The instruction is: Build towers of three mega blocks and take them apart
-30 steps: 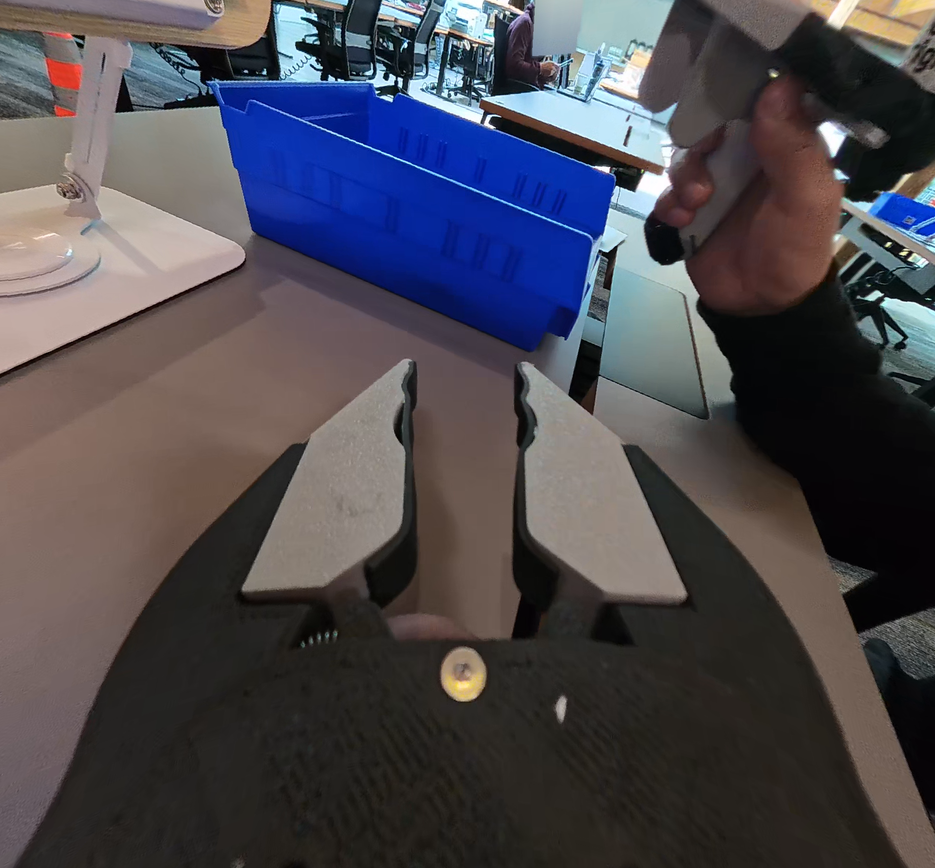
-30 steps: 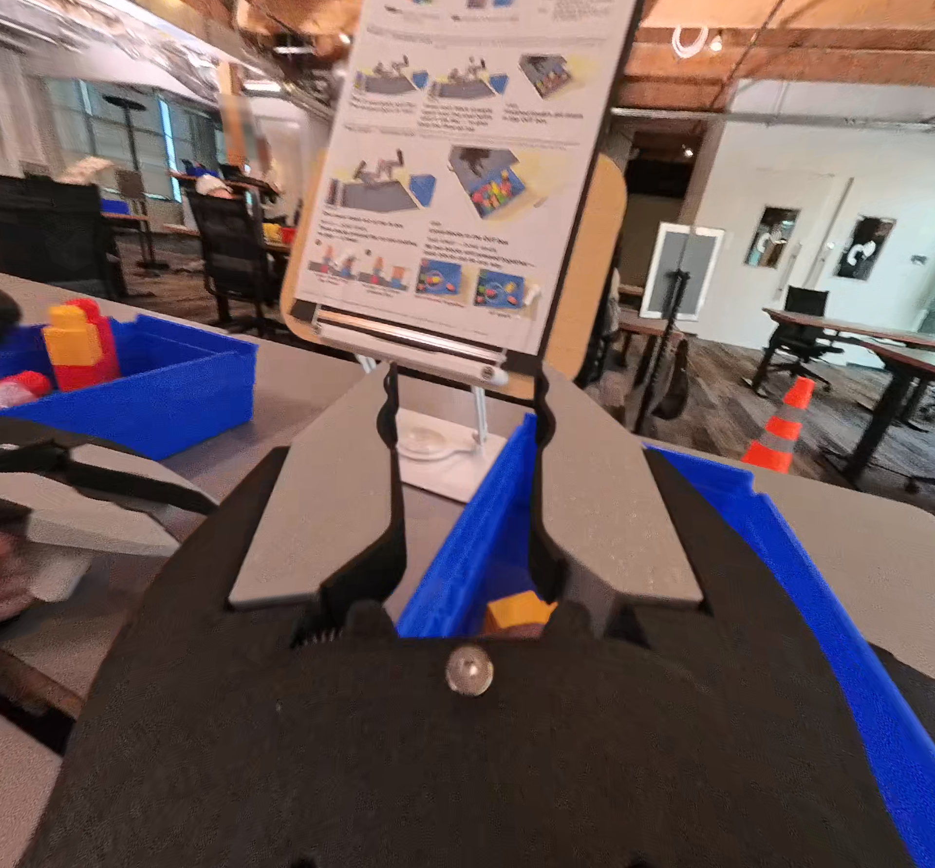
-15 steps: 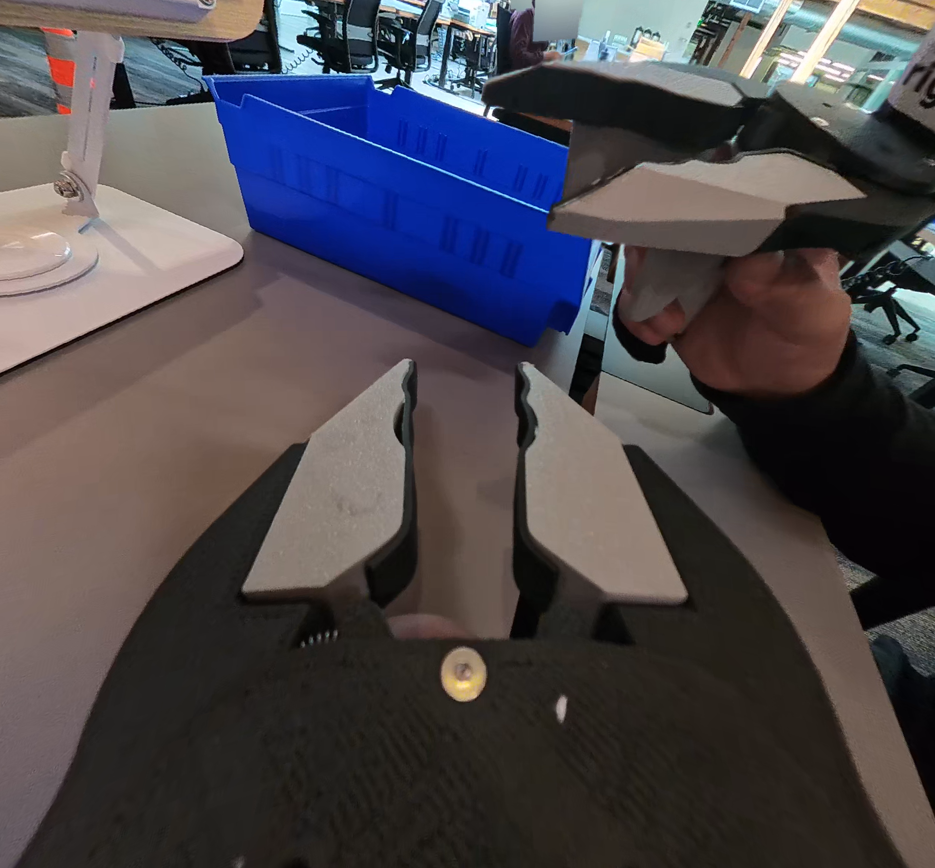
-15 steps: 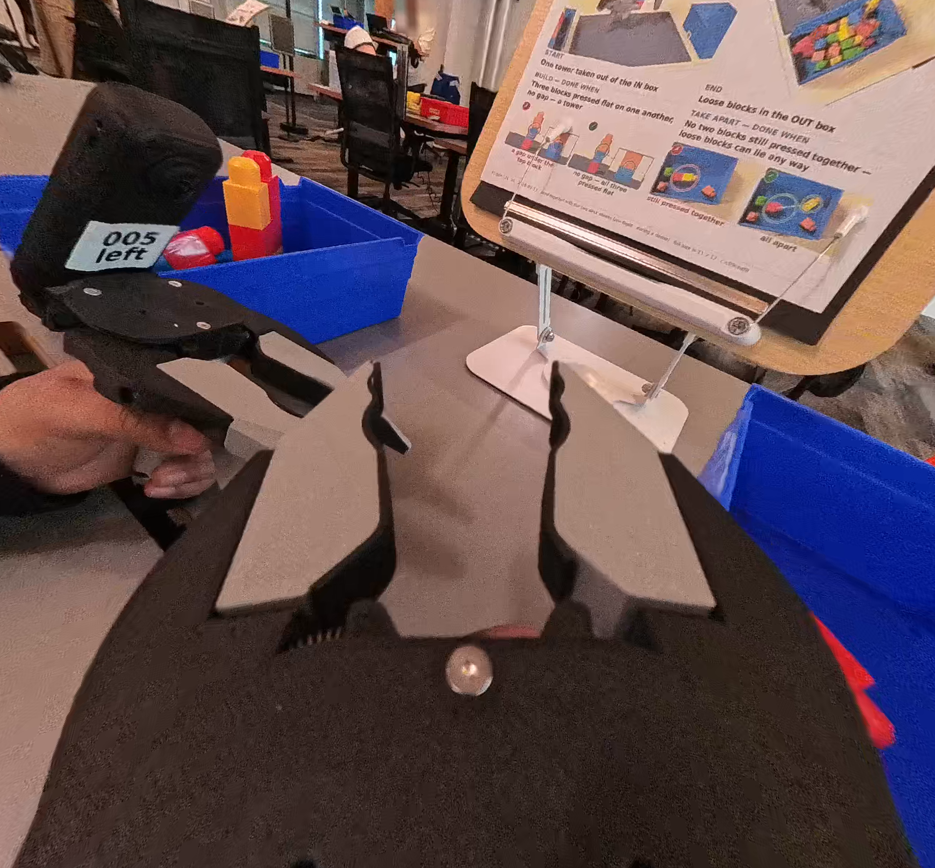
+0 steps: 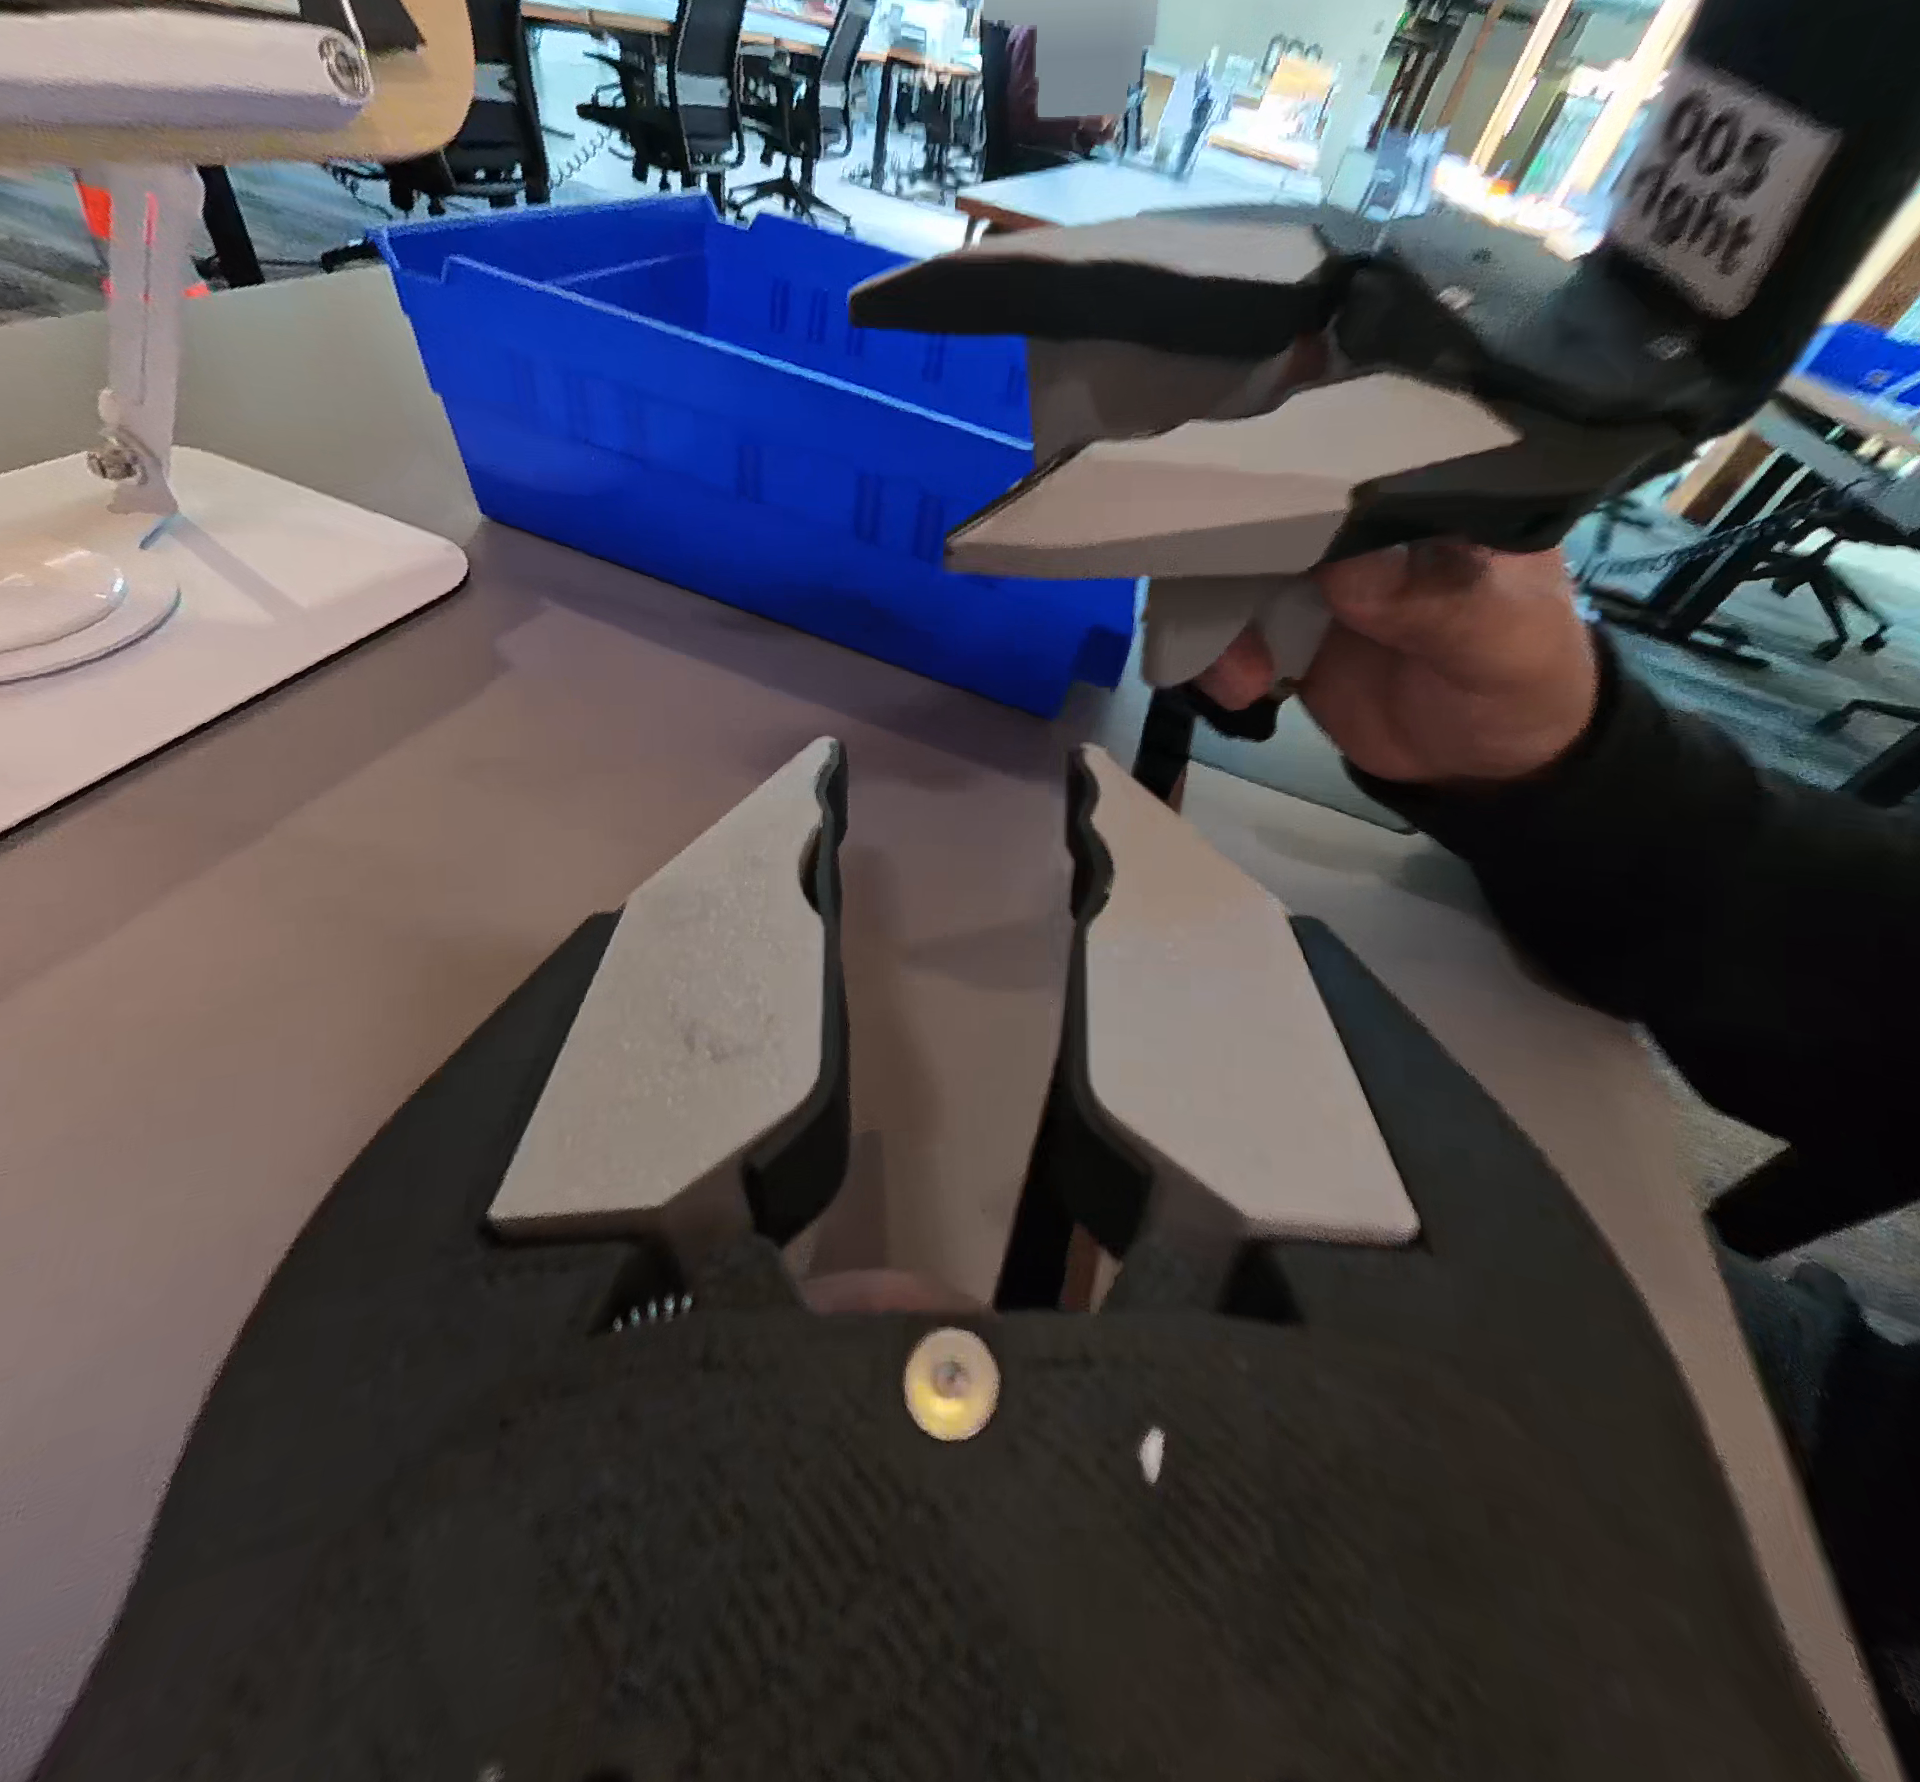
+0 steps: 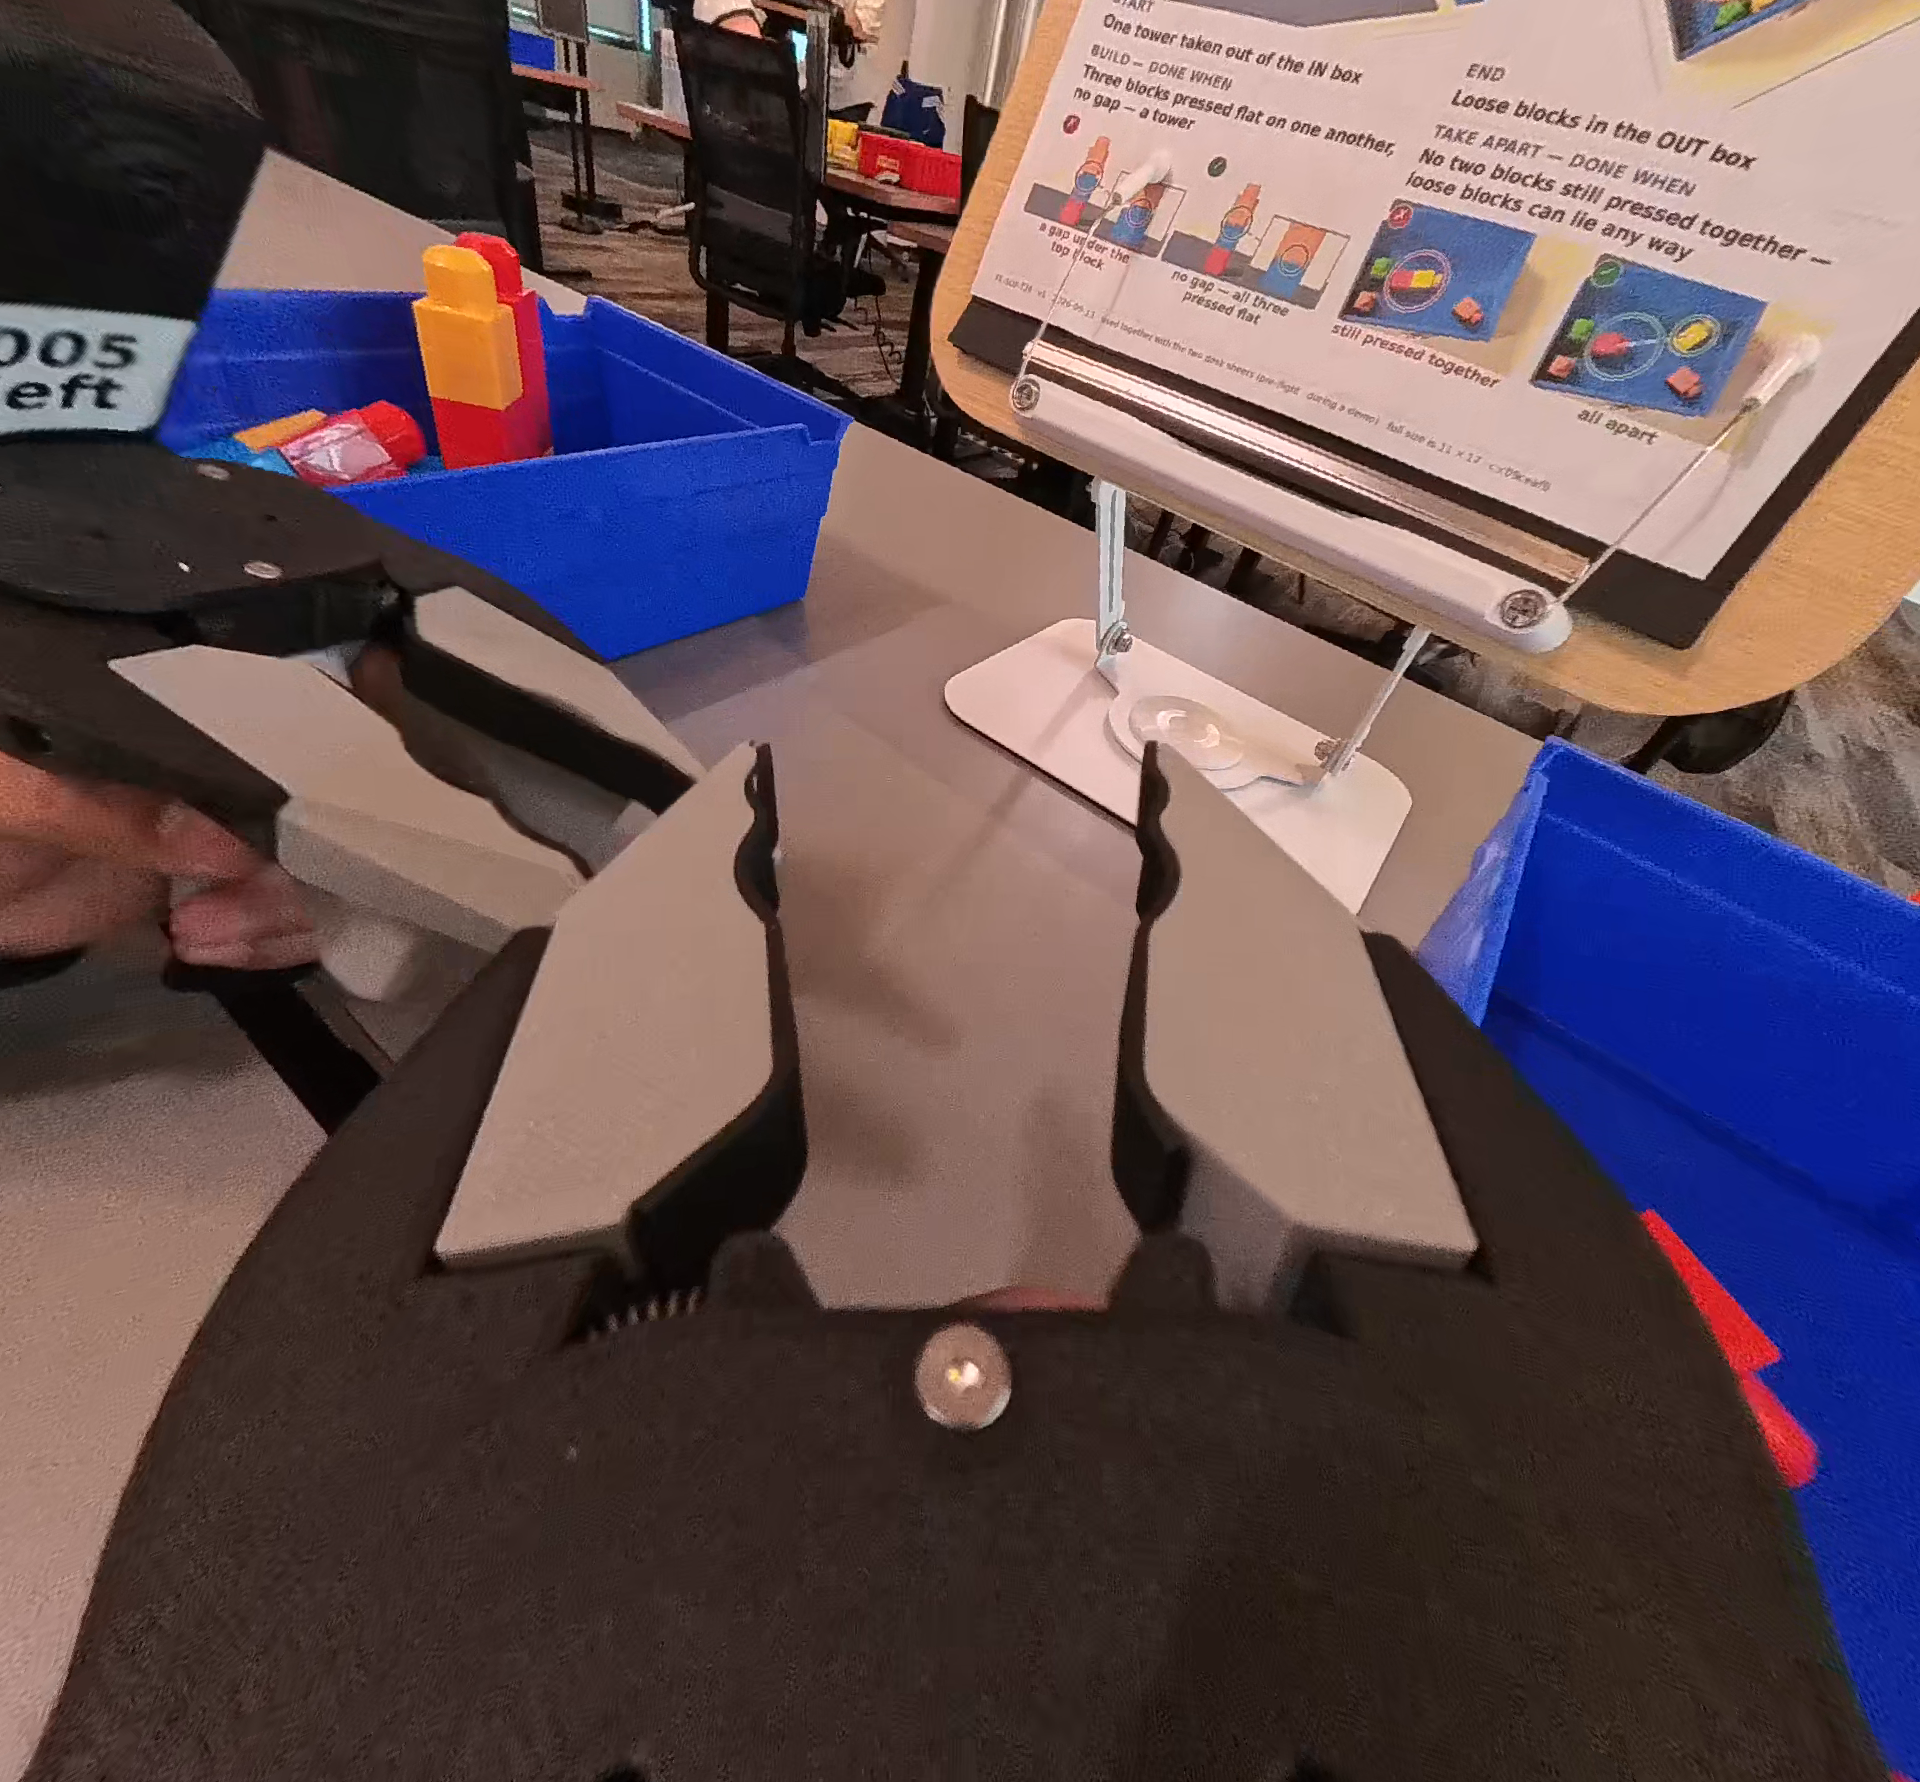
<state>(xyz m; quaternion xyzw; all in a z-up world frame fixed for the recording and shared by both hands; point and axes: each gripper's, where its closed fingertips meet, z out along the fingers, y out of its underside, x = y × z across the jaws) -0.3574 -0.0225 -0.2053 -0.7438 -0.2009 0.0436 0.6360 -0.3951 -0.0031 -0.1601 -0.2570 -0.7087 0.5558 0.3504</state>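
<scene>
Grey table (image 6: 914, 610) bare between both grippers. Left gripper (image 5: 951, 797) parted, gripping nothing; same for right gripper (image 6: 951, 797), spread wide over the middle. Yellow-and-red tower (image 6: 483, 350) upright in blue bin (image 6: 665, 527) by the far left edge, loose blocks (image 6: 343, 444) beside it.

Glossy plastic blue bin (image 5: 727, 444), matt grey table (image 5: 312, 901), rough-grained grey fingers (image 5: 717, 1005).

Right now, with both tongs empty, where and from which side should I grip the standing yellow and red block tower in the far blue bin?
Grip the block tower around its yellow upper part, coming from above: it stands upright, rising over the blue bin rim, so the top is probably free. Loose blocks crowd its base.
</scene>
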